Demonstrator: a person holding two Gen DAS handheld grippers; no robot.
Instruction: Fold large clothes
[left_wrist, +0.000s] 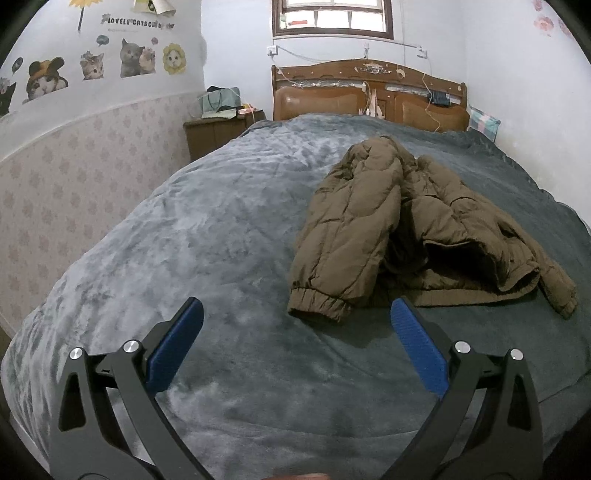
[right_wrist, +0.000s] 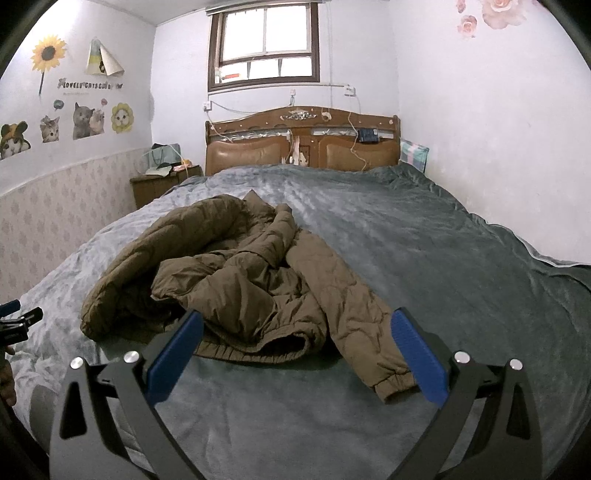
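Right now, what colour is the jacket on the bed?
Olive-brown, quilted; the jacket shows best in the left wrist view.

Jacket: a brown quilted puffer jacket (right_wrist: 236, 280) lies crumpled on the bed, one sleeve (right_wrist: 369, 332) stretched toward the camera, its elastic cuff between the blue pads.
Bed cover: grey-blue plush blanket (right_wrist: 424, 240), spread over the whole bed.
Right gripper: right gripper (right_wrist: 295, 350) hovers above the blanket, jaws wide apart, holding nothing.
Left gripper: left gripper (right_wrist: 16, 319) barely visible at the left edge.
Background: wooden headboard (right_wrist: 303, 144), window (right_wrist: 264, 46), cat stickers (right_wrist: 86, 120).
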